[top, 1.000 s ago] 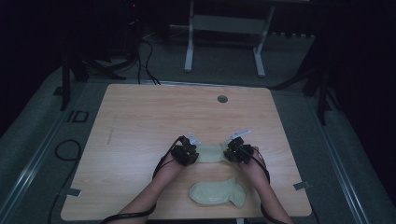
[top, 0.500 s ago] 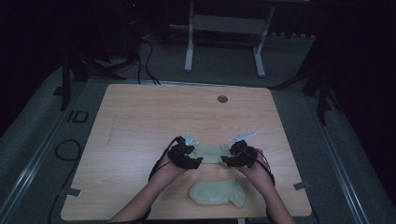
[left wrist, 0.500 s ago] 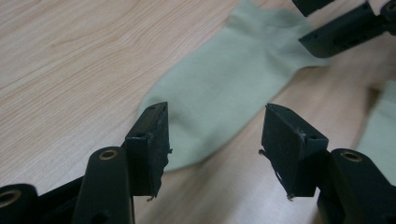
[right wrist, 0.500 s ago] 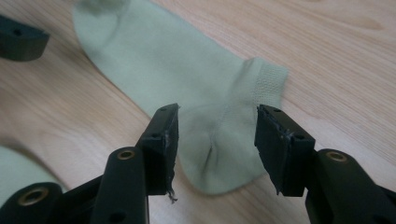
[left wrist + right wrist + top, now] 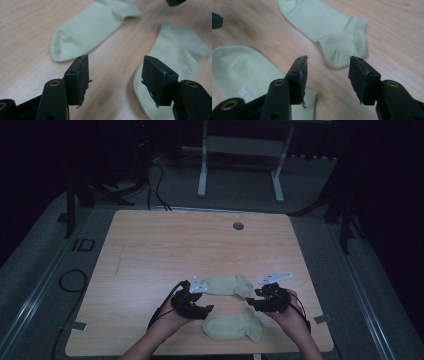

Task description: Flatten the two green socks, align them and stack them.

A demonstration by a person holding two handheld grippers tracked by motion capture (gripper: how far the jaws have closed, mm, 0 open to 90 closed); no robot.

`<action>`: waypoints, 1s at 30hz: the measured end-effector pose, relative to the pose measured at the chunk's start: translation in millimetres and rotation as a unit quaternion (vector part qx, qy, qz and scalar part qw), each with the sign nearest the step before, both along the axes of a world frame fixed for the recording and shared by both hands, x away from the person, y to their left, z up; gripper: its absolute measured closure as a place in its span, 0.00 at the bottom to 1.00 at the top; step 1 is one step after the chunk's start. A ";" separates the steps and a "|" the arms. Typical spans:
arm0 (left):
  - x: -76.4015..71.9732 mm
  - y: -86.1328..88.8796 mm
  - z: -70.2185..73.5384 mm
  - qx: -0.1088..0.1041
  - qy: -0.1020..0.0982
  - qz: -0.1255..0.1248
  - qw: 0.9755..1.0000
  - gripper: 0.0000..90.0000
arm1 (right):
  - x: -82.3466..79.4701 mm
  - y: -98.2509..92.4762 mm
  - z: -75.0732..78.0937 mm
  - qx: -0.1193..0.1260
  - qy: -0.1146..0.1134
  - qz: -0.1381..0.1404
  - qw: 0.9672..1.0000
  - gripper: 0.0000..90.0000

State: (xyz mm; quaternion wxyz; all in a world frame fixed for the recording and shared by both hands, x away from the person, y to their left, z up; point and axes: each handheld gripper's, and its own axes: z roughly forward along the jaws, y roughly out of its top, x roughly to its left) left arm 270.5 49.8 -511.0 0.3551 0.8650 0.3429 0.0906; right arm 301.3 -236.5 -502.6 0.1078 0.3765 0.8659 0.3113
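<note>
Nearest the person, a pale green sock [image 5: 233, 327] lay flat by the front edge of the light wooden tabletop [image 5: 150, 255], between the left gripper [image 5: 199, 308] and the right gripper [image 5: 259, 303]; both had just been opening, and their fingers [image 5: 78, 78] stood apart with nothing between them. Just beyond lay a second sock [image 5: 227, 285], apart from the first. Farther off the tabletop was bare but for a round grommet [image 5: 238, 226], with grey floor [image 5: 45, 265], cables [image 5: 155, 175] and a white stand [image 5: 240, 150] in the dark room behind.
</note>
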 end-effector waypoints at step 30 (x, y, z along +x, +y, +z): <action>-33.4 -10.6 -45.6 0.041 0.014 -0.021 0.999 0.71 | -64.7 -21.2 -42.5 -0.061 0.019 0.003 0.998 0.86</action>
